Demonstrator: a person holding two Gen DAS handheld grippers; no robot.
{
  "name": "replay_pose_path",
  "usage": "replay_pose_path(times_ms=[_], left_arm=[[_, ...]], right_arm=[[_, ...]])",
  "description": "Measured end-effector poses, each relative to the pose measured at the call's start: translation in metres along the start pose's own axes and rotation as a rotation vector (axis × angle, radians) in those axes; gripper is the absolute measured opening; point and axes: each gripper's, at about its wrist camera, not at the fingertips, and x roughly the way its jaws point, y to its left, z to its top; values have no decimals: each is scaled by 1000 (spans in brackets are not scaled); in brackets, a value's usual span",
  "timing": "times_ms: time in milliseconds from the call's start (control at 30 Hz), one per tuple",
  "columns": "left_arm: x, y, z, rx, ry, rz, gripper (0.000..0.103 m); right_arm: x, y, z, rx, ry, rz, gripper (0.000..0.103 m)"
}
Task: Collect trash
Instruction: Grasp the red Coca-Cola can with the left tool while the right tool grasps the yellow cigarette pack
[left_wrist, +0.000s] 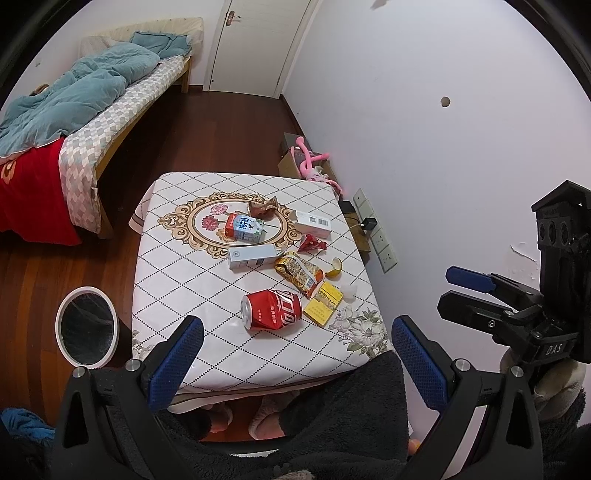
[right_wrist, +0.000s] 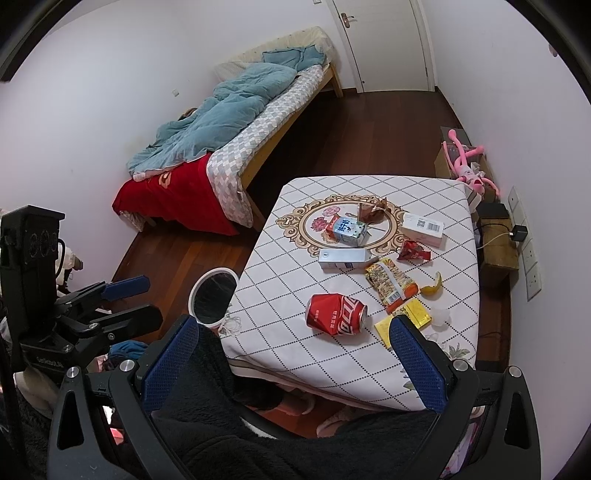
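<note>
A small table (left_wrist: 177, 280) with a diamond-pattern cloth holds the trash: a dented red cola can (left_wrist: 271, 308) (right_wrist: 337, 314) lying on its side, a yellow packet (left_wrist: 323, 304), a snack wrapper (left_wrist: 299, 273), a peel (left_wrist: 336, 266), a red wrapper (left_wrist: 312, 244), a grey carton (left_wrist: 253, 257), a milk carton (left_wrist: 245, 228), a white box (left_wrist: 312, 223) and a brown wrapper (left_wrist: 263, 208). A white-rimmed bin (left_wrist: 86, 330) (right_wrist: 213, 297) stands on the floor at the table's left. My left gripper (left_wrist: 295, 363) is open, held above the table's near edge. My right gripper (right_wrist: 291, 369) is open too, empty.
A bed (left_wrist: 92, 110) with a blue quilt lies at the back left, a door (left_wrist: 255, 44) beyond it. A pink toy (left_wrist: 308, 162) on boxes and a power strip (left_wrist: 375, 230) sit along the right wall. Slippered feet (left_wrist: 266, 417) and dark fleece clothing show below the table.
</note>
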Motion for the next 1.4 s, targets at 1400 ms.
replay_pose_path(times_ms=[1400], left_arm=[[273,-20,-51,950,323,225,103]], right_arm=[[236,-198,-125,517,229,-508,68]])
